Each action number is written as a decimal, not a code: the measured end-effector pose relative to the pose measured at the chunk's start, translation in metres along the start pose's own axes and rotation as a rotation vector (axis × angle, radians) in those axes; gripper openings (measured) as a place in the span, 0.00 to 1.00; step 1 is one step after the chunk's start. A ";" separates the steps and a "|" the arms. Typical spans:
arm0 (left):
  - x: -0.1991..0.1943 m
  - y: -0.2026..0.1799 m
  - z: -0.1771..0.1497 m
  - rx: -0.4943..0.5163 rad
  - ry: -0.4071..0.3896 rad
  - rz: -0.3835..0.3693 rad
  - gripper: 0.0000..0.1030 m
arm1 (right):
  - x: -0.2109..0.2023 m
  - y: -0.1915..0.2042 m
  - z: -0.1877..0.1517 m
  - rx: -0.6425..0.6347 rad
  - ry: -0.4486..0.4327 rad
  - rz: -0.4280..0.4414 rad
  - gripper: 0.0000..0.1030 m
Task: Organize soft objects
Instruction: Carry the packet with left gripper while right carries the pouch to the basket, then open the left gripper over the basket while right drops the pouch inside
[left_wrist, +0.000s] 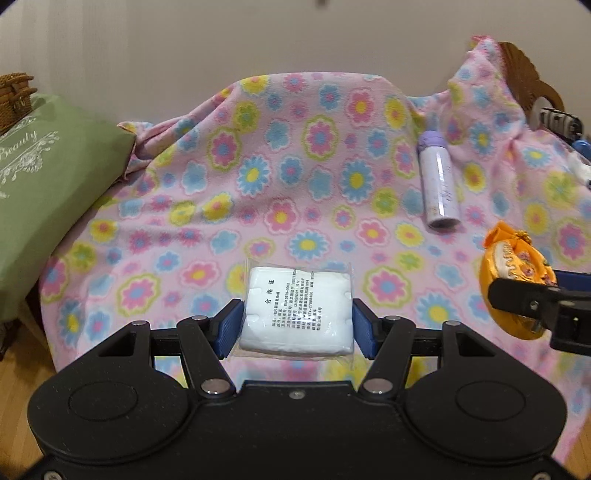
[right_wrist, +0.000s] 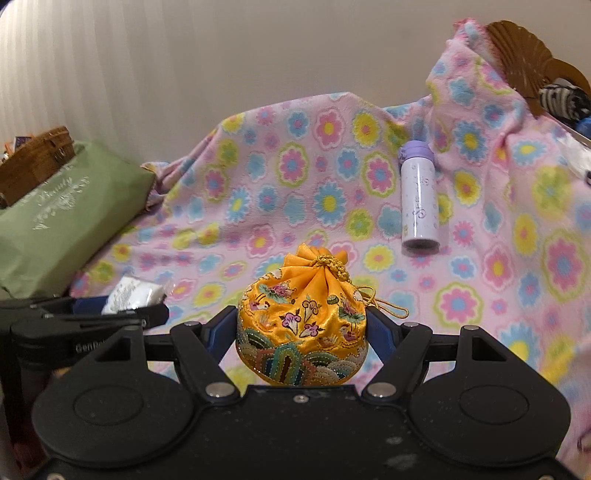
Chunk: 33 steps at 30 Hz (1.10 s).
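We see our left gripper (left_wrist: 295, 325) clamped on a flat white plastic-wrapped cotton pack (left_wrist: 295, 310), long axis across the jaws, lifted above the pink flowered fleece blanket (left_wrist: 258, 166); our right gripper (right_wrist: 301, 332) grips an upright orange embroidered satin drawstring pouch (right_wrist: 301, 325), its tied neck pointing up.

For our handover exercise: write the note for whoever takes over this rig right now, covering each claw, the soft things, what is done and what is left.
Left claw: shut on the white wrapped pack, held above the flowered blanket.
Right claw: shut on the orange embroidered pouch, also lifted.
Lying on the blanket: purple-capped bottle. Green bag at the left.
Done: both soft items picked up.
Left: set them down; the destination is not shown.
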<state>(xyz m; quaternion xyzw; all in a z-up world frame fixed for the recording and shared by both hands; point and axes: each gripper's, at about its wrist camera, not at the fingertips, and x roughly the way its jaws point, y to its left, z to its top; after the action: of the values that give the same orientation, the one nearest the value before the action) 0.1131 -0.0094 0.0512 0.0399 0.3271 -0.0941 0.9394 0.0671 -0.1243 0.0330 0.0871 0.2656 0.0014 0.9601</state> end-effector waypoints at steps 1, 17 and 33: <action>-0.006 -0.002 -0.004 -0.005 0.004 -0.005 0.56 | -0.007 0.001 -0.004 0.004 -0.002 0.002 0.71; -0.056 -0.014 -0.064 -0.056 0.059 -0.006 0.56 | -0.070 0.011 -0.057 0.026 0.028 0.012 0.71; -0.036 -0.009 -0.080 -0.085 0.163 0.010 0.57 | -0.055 0.011 -0.078 0.035 0.181 0.007 0.71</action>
<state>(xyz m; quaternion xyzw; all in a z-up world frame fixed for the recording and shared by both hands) 0.0352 -0.0016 0.0104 0.0091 0.4059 -0.0718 0.9110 -0.0198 -0.1032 -0.0030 0.1044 0.3511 0.0081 0.9304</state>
